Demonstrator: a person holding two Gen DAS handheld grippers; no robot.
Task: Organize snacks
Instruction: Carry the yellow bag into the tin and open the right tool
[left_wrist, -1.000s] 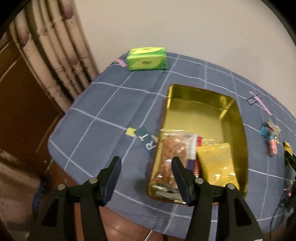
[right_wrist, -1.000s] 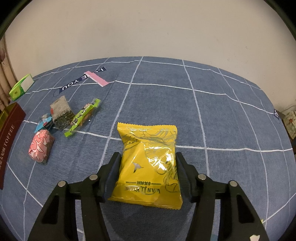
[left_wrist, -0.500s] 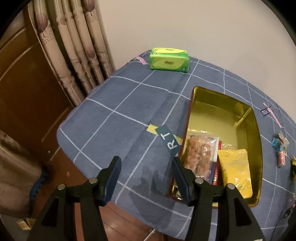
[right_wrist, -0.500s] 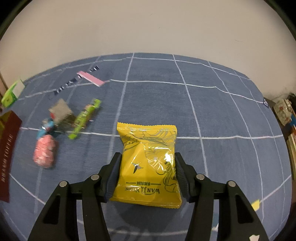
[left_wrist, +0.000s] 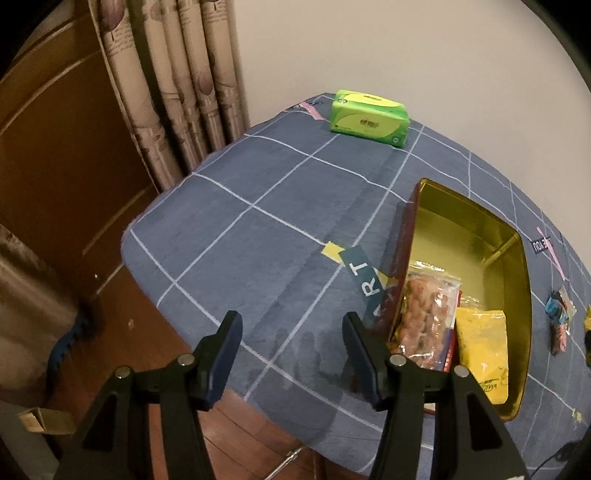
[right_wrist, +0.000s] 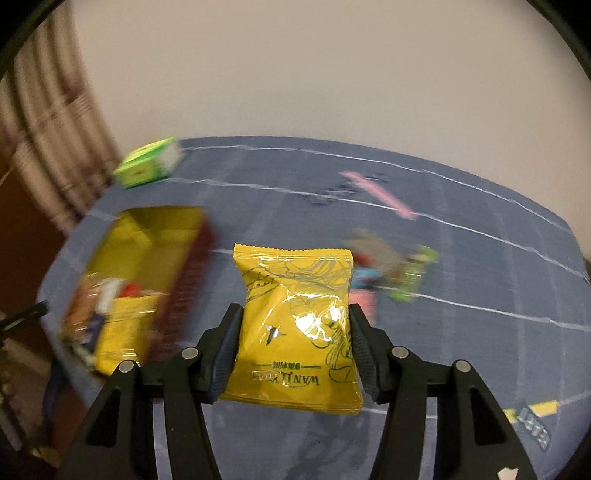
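Notably, right gripper (right_wrist: 293, 350): clamped on a yellow snack packet (right_wrist: 297, 325), both pads against its sides, packet lifted clear of the blue checked tablecloth (right_wrist: 461, 266).
Left gripper (left_wrist: 291, 354): jaws apart with nothing between them, hanging over the tablecloth's near corner, just left of the tin.
Gold tin (left_wrist: 517, 295): open on the cloth, dark red outside; it held a clear bag of brown snacks (left_wrist: 424, 317) beside a second yellow packet (left_wrist: 482, 354) at its near end, far end bare.
Loose snacks (right_wrist: 391, 273): a blurred cluster, pink, blue and green wrappers, lying on the cloth behind the held packet, right of the tin.
Green tissue pack (left_wrist: 369, 120): at the table's far edge near the curtain (left_wrist: 177, 92).
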